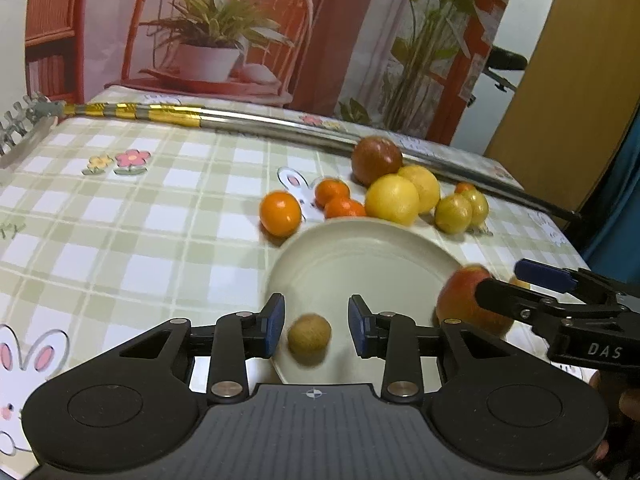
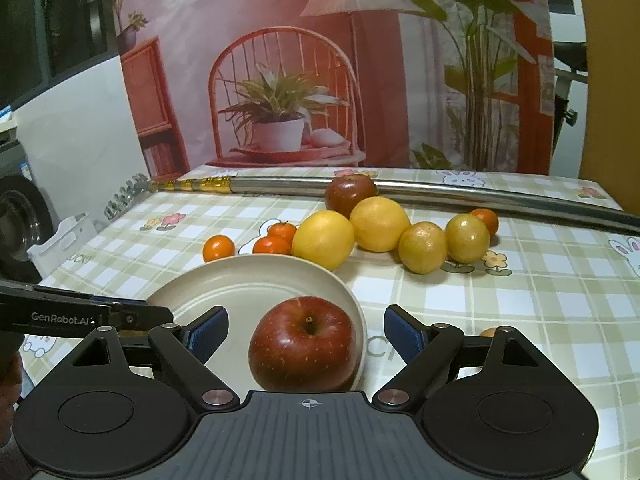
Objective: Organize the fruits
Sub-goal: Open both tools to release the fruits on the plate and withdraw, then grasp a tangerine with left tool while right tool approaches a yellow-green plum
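A cream plate (image 1: 360,252) (image 2: 240,284) sits on the checked tablecloth. My left gripper (image 1: 316,326) is open, with a small brown fruit (image 1: 309,336) on the plate between its fingers, not gripped. My right gripper (image 2: 306,334) is open around a red apple (image 2: 304,344) (image 1: 464,304) resting at the plate's near right edge. Behind the plate lie three small oranges (image 2: 218,248), two big yellow fruits (image 2: 324,238), two yellow-green fruits (image 2: 422,246), a dark red apple (image 2: 350,194) and another small orange (image 2: 486,220).
A long metal rod (image 2: 440,192) with gold tape lies across the back of the table. A printed backdrop stands behind it. A white basket (image 2: 60,240) is at the table's left edge. A small orange-brown thing (image 2: 488,333) peeks out by my right finger.
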The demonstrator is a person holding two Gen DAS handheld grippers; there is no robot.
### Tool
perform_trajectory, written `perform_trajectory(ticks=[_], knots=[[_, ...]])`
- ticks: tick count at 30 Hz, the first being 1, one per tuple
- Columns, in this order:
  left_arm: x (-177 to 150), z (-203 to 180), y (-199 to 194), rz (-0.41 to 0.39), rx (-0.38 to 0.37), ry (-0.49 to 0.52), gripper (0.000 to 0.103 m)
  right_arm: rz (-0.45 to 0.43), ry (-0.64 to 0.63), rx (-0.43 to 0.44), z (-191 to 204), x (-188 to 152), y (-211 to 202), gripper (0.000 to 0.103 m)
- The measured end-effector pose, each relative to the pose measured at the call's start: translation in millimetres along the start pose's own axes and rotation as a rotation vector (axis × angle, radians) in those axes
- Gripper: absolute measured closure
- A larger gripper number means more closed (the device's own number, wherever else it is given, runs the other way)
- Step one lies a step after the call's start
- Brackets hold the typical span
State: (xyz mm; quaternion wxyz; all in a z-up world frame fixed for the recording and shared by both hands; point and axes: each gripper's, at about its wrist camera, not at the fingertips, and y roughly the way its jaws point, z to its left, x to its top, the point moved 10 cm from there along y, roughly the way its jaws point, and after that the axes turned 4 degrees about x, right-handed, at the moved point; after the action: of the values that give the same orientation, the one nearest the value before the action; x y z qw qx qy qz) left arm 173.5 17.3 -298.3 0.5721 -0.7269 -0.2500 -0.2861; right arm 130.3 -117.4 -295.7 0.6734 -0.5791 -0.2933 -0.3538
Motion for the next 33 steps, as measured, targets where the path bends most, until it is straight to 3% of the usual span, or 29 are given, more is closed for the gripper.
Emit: perform_trajectory(ticks=[4, 8, 16, 24, 33], knots=[[17, 8, -5, -0.021, 0.010, -0.017, 0.066, -0.023, 0.010, -0.002, -7, 12, -6, 0.019], [38, 13, -11, -0.045, 0.020, -0.011, 0.066, -0.056, 0.016, -0.032, -21, 29, -15, 0.006], [75, 12, -16, -0.083, 0.005, 0.008, 0.066, -0.131, 0.075, -0.078, -62, 70, -36, 0.006], [94, 10, 19, 0.032, -0.093, -0.089, 0.066, -0.130, 0.063, -0.147, -95, 89, -36, 0.011], [104, -14, 80, 0.105, -0.112, 0.074, 0.066, -0.114, 0.105, -0.153, -118, 96, -20, 0.013]])
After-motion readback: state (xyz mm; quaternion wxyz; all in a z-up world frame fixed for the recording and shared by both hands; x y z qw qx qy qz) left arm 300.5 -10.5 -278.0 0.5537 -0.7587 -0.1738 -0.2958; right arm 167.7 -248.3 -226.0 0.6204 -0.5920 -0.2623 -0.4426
